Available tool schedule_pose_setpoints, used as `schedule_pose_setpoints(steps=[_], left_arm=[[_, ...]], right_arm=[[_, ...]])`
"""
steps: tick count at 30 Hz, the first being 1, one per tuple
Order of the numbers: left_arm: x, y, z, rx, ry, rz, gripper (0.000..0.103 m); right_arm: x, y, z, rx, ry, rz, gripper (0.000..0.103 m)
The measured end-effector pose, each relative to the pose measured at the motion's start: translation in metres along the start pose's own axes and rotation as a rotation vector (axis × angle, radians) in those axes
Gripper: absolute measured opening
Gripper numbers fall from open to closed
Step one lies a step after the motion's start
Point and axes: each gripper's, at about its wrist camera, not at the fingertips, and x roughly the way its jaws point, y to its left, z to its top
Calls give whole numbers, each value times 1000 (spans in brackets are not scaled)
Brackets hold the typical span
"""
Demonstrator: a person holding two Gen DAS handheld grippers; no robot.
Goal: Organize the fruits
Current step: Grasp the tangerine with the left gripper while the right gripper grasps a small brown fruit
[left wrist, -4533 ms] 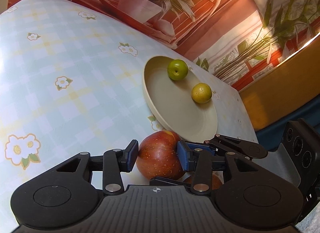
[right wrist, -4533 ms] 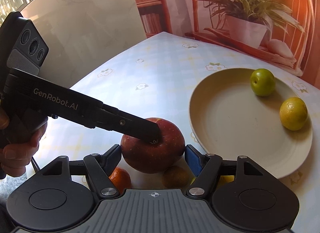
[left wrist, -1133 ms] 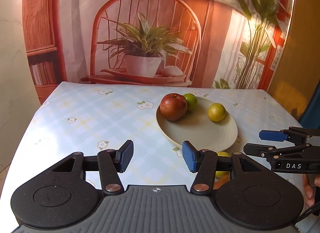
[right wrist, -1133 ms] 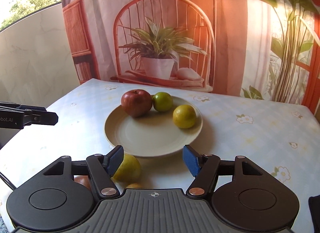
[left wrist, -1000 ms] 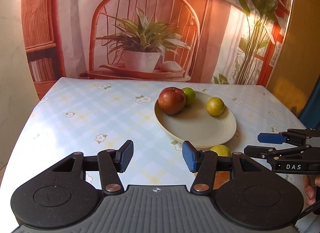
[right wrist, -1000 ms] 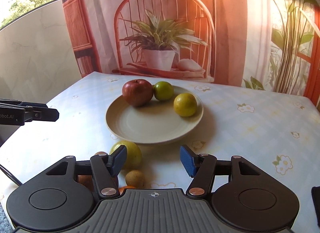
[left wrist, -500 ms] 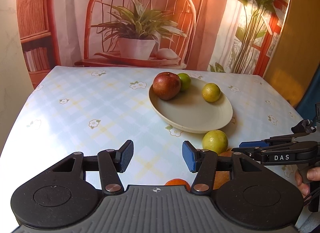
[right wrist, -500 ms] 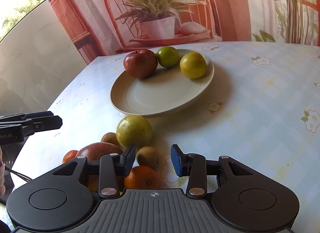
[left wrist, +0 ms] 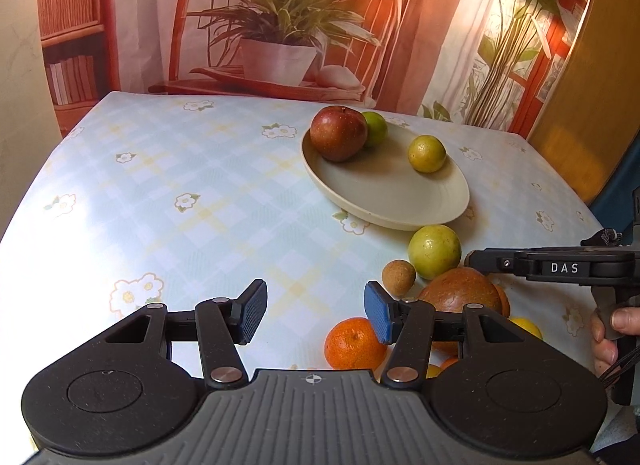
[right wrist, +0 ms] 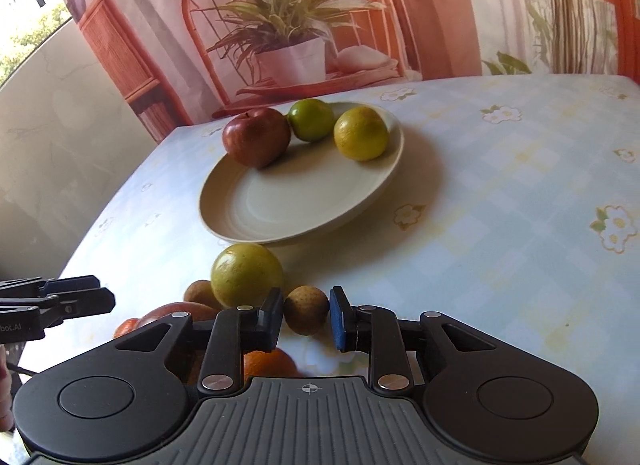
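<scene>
On the tabletop [right wrist: 500, 201], near edge: loose fruit pile just in front of the cream plate [right wrist: 280, 201]. Right hand-held gripper [right wrist: 306, 315] is clamped narrow on a small brown round fruit [right wrist: 306, 315]; both pads touch its sides and the fruit sits on the cloth. In the left wrist view the same gripper comes in from the right as a black finger marked DAS, held by a person's hand [left wrist: 610, 329].

Left hand-held gripper [left wrist: 316, 311] is partly open with nothing between its pads, hovering over bare checked cloth left of the pile.

Pile contents:
- yellow-green round fruit [right wrist: 246, 269], just beside the plate rim; touching or not, can't tell
- second small brown fruit [right wrist: 200, 291], tucked left of it
- orange [left wrist: 354, 343], close to the left gripper's blue pad
- large red-brown fruit [left wrist: 460, 291], under the right gripper's finger in the left wrist view
- bits of yellow and orange fruit behind the left gripper's linkage, too hidden to identify

On the plate, far side:
- red apple [right wrist: 256, 141], upright, stem up
- green fruit [right wrist: 311, 119], touching the apple
- yellow citrus [right wrist: 361, 138], just right of the green one

Near half of the plate is bare.
</scene>
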Motion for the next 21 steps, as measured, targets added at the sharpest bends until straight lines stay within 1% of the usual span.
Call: schedule_pose_setpoints(steps=[4, 7, 14, 21], left_arm=[[3, -1, -3, -3, 12, -23, 56], [5, -4, -4, 5, 16, -35, 56], [9, -3, -9, -5, 47, -58, 56], [21, 0, -10, -43, 105, -97, 56]], right_arm=[[-4, -1, -1, -56, -32, -83, 23], [-3, 1, -3, -89, -38, -109, 23], [-4, -2, -6, -78, -53, -101, 23], [-4, -2, -6, -75, -55, -99, 23]])
